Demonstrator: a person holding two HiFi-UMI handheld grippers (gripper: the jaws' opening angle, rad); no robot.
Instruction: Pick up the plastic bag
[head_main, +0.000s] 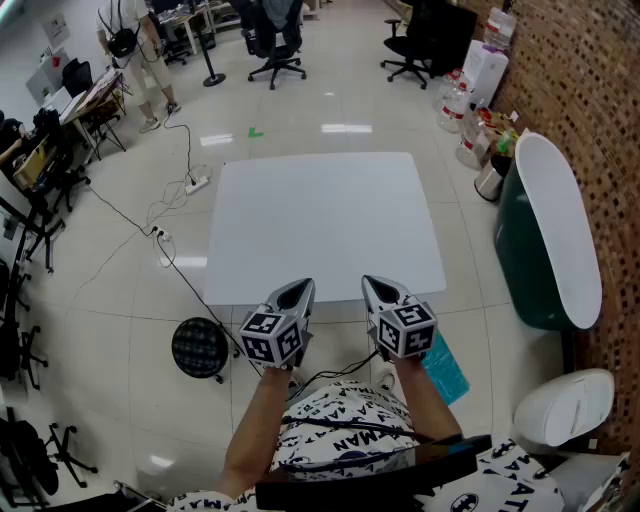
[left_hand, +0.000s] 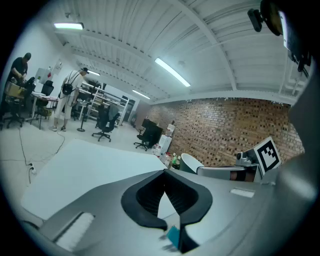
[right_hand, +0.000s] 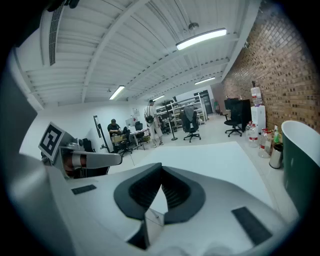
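A bare white table (head_main: 330, 220) fills the middle of the head view, and no plastic bag shows on it. Both grippers hover side by side over its near edge, pointing slightly down. My left gripper (head_main: 299, 290) (left_hand: 163, 173) has its jaws met at the tips with nothing between them. My right gripper (head_main: 376, 286) (right_hand: 161, 168) is shut and empty too. A flat teal-blue thing (head_main: 447, 368) lies on the floor by the person's right arm; I cannot tell what it is.
A dark green bin with a white lid (head_main: 548, 235) stands right of the table, by a brick wall (head_main: 590, 90). A white-lidded bin (head_main: 565, 405) sits nearer. A round black object (head_main: 200, 347) and cables (head_main: 160, 235) lie at the left. Office chairs and people are far back.
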